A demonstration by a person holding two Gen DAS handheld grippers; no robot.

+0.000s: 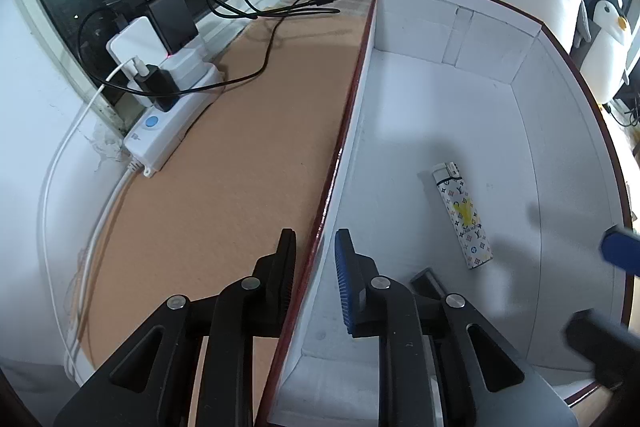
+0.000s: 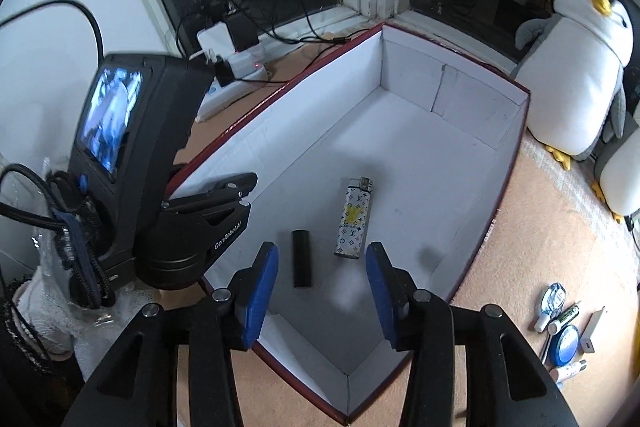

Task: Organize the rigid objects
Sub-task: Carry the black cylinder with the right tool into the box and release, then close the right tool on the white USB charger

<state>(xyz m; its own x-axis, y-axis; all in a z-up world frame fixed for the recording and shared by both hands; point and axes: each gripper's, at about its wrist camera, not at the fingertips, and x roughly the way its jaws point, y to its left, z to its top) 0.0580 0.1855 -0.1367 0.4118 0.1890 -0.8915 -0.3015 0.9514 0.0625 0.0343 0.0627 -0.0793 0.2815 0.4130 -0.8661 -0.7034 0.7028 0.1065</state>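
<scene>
Now left hand-held gripper (image 1: 316,259) clamped on box wall (image 1: 352,99), right hand-held gripper (image 2: 322,281) apart above lighter (image 2: 354,217).

The left tool (image 1: 316,259) pinches nearly closed, while the right tool (image 2: 322,287) gapes, holding nothing.

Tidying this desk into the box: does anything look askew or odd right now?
The left gripper clamps the box's side wall, apparently steadying it. Inside, the lighter and a black cylinder lie loose, not aligned. Small items wait outside. No damage or spills visible.
</scene>
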